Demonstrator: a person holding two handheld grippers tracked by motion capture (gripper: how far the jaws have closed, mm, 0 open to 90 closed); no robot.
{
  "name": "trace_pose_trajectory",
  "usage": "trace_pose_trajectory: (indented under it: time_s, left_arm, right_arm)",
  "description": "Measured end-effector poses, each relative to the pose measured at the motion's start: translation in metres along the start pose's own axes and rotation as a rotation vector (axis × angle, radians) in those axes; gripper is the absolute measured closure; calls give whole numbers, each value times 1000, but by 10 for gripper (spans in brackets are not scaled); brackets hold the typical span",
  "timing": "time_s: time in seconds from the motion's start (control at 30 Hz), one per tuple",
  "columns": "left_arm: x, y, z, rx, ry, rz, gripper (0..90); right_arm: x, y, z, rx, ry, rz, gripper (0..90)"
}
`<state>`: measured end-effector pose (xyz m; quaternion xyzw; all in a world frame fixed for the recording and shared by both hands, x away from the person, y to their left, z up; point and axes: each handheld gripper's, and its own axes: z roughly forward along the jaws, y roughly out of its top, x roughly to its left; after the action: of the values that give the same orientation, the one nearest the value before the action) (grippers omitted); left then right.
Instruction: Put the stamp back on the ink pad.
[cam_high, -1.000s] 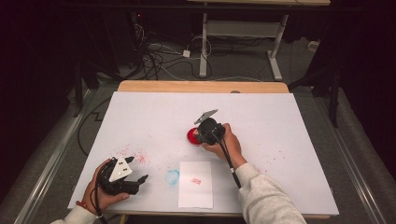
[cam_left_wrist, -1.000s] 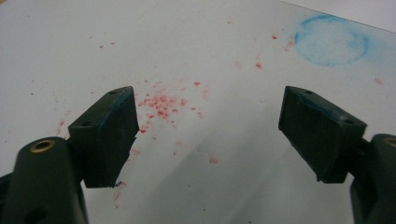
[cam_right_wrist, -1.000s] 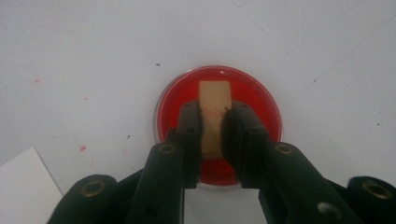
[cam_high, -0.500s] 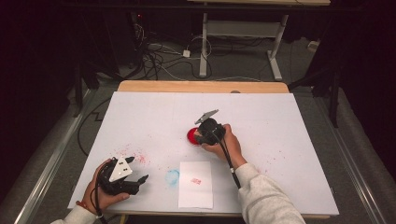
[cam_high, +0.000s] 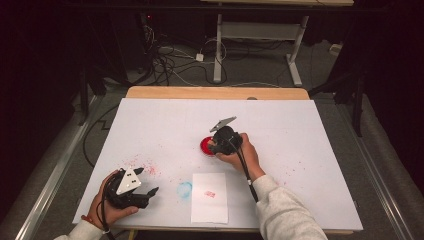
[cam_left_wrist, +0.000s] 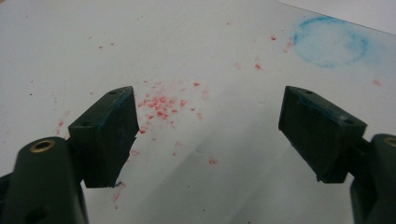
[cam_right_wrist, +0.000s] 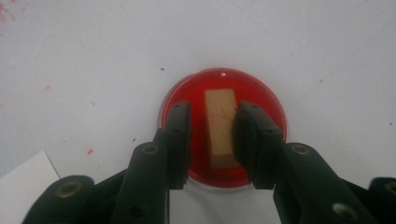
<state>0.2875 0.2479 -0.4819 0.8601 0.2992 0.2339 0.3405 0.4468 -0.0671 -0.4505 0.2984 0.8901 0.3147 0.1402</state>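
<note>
1. My right tool (cam_right_wrist: 212, 135) sits over the red ink pad (cam_right_wrist: 266, 100), jaws either side of the wooden stamp block (cam_right_wrist: 220, 123). The right jaw looks to be touching the block; a thin gap shows on the left side, so I can't tell whether it's clamped.
2. The stamp block stands inside the ink pad's round dish, on the red surface.
3. In the high view the ink pad (cam_high: 205, 145) lies mid-counter, just left of my right tool (cam_high: 220, 145).
4. The white paper sheet (cam_high: 210, 200), near the ink pad on the side towards me, carries a small red stamp mark (cam_high: 209, 194).
5. My left tool (cam_left_wrist: 208, 135) has its jaws wide apart, holding nothing, low over the white counter (cam_left_wrist: 70, 46), well apart from the ink pad.
6. Red ink specks (cam_left_wrist: 163, 105) lie between its jaws, and a blue ink ring (cam_left_wrist: 330, 42) lies beyond.
</note>
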Motion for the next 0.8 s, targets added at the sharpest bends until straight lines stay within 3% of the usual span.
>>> trace_pose_trajectory:
  time_s: [0.13,0.37,0.8]
  left_arm:
    - [0,0,0,0,0,1,190]
    - [-1,1,1,4,0,4,189]
    - [0,1,0,1,0,3,189]
  right_arm:
    - [-1,1,-5,-42,9,13,618]
    - [-2,1,-8,-82,10,31,647]
    - [3,8,-21,-127,-22,-9,646]
